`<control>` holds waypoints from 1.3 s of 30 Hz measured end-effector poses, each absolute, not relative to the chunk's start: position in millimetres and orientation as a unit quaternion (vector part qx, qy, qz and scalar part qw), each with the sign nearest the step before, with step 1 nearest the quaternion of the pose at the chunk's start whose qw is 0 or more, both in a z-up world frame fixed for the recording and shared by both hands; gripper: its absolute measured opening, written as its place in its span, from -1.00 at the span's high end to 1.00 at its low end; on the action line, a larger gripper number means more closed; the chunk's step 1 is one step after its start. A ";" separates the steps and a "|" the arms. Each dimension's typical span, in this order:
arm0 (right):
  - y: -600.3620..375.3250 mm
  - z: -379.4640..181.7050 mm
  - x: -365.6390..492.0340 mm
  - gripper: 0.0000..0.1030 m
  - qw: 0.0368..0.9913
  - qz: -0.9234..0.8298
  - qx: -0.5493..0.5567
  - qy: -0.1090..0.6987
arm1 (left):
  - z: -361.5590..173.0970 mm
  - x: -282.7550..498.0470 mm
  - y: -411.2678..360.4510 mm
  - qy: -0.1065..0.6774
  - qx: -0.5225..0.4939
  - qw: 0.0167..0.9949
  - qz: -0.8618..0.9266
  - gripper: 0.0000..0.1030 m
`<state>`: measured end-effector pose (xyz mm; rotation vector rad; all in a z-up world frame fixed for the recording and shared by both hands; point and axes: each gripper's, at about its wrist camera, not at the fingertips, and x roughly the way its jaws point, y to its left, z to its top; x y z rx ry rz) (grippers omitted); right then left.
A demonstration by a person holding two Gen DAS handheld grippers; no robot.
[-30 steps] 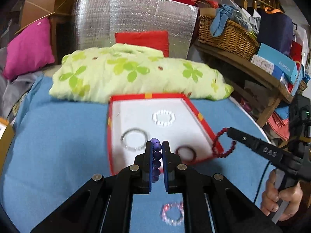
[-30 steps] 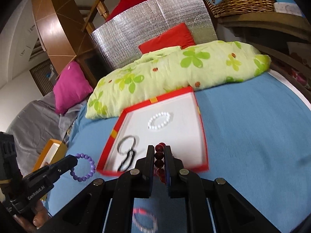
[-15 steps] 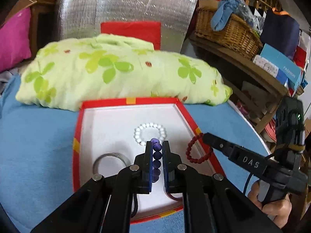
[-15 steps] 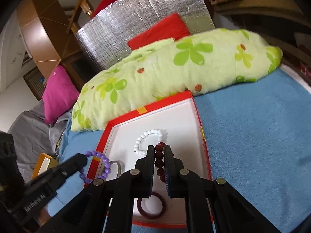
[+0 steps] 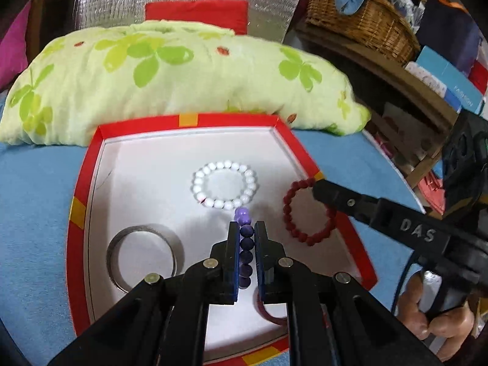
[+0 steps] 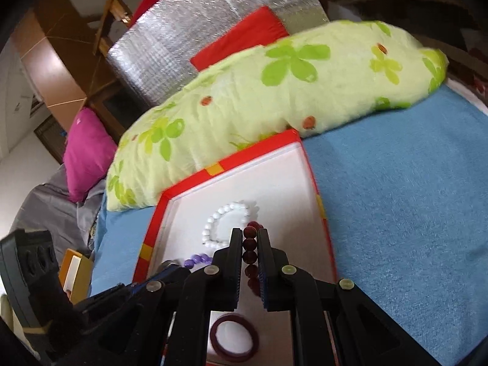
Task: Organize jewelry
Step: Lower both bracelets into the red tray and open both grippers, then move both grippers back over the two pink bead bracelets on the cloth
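A red-rimmed box with a white floor [image 5: 88, 158] lies on a blue cloth. In it lie a white bead bracelet [image 5: 225, 185], a silver bangle [image 5: 143, 256] and a dark red bangle [image 6: 234, 344]. My left gripper [image 5: 246, 228] is shut on a purple bead bracelet [image 5: 245, 244] and holds it over the box floor. My right gripper [image 6: 250, 235] is shut on a dark red bead bracelet [image 6: 249, 253]; in the left wrist view that bracelet [image 5: 308, 210] hangs over the box's right side from the right gripper [image 5: 317, 187].
A green flowered pillow [image 5: 170, 82] lies right behind the box. A shelf with a wicker basket [image 5: 363, 24] and boxes stands at the right. A pink cushion [image 6: 87, 152] and a small orange box [image 6: 74, 271] are at the left.
Both grippers have moved forward from the box's near edge to over its floor, each still holding its bracelet. The box now fills more of both views.
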<state>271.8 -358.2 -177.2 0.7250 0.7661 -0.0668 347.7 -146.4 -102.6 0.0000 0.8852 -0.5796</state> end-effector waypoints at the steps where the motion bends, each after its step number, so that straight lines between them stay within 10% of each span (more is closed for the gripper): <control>1: -359.7 -179.9 272.8 0.73 0.861 -0.033 0.349 0.369 | -104.3 349.1 -146.7 0.426 0.004 0.863 -0.271 0.80; 3: -361.1 -182.7 273.9 0.73 0.859 -0.042 0.346 0.375 | -103.8 349.0 -146.9 0.425 0.014 0.865 -0.266 0.77; 6: -363.6 -183.9 273.7 0.69 0.857 -0.045 0.346 0.378 | -98.5 346.5 -144.5 0.418 0.028 0.872 -0.253 0.12; 8: -367.0 -183.4 272.1 0.28 0.854 -0.049 0.351 0.381 | -92.0 342.1 -141.5 0.400 0.038 0.883 -0.241 -0.17; 10: -371.1 -180.9 267.3 -0.09 0.855 -0.053 0.359 0.370 | -85.8 338.3 -138.1 0.391 0.051 0.889 -0.234 -0.18; 39: -310.5 -128.7 144.8 -0.07 0.885 -0.014 0.280 0.371 | -95.3 205.3 -28.4 0.404 0.080 0.908 -0.077 -0.39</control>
